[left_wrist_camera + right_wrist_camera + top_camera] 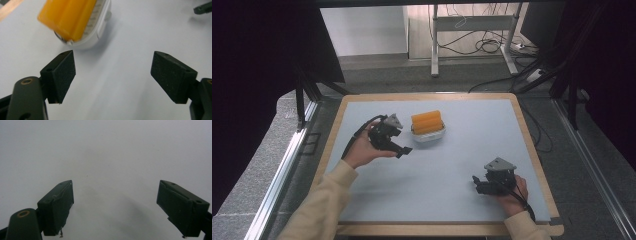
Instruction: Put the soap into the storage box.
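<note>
The orange ridged block [427,121], seated in a white tray [430,135] at upper centre, is seen just right of the empty, wide-open left gripper [404,150], its long axis apparently left-right, while the right gripper [475,184], likewise spread, is well apart at lower right.

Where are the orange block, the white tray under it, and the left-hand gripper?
orange block [427,121], high view, middle of its ridged top.
white tray [430,136], high view, front rim below the block.
left gripper [403,150], high view, between the tips of its open jaws.
</note>
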Motion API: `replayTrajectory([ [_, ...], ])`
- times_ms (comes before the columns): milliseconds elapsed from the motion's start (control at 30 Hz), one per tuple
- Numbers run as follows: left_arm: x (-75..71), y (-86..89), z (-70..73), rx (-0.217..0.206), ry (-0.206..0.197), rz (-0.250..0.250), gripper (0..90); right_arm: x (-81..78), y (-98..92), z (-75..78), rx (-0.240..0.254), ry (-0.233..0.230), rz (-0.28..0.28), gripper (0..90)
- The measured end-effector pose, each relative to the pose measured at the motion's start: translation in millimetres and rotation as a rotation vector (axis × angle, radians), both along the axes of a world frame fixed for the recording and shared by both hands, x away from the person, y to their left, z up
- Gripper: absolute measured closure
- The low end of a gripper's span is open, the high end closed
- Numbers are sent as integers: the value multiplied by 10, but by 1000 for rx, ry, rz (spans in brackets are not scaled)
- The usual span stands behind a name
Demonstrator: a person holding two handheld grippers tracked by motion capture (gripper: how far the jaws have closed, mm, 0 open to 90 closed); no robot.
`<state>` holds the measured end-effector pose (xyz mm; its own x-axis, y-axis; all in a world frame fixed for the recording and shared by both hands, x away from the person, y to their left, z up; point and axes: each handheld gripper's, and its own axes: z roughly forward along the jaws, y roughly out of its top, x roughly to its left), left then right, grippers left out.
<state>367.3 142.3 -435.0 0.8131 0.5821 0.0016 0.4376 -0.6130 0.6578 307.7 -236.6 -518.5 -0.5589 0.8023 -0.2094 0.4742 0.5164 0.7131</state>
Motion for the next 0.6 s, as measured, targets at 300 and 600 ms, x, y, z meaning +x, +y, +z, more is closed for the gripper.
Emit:
replayTrajectory([
  [300,-511,287,-231,-21,4,59,180,-10,3,7,3,-4,-7,146],
  [600,-742,468,-429,-33,17,118,186,-11,3,6,-2,-7,-8,146],
])
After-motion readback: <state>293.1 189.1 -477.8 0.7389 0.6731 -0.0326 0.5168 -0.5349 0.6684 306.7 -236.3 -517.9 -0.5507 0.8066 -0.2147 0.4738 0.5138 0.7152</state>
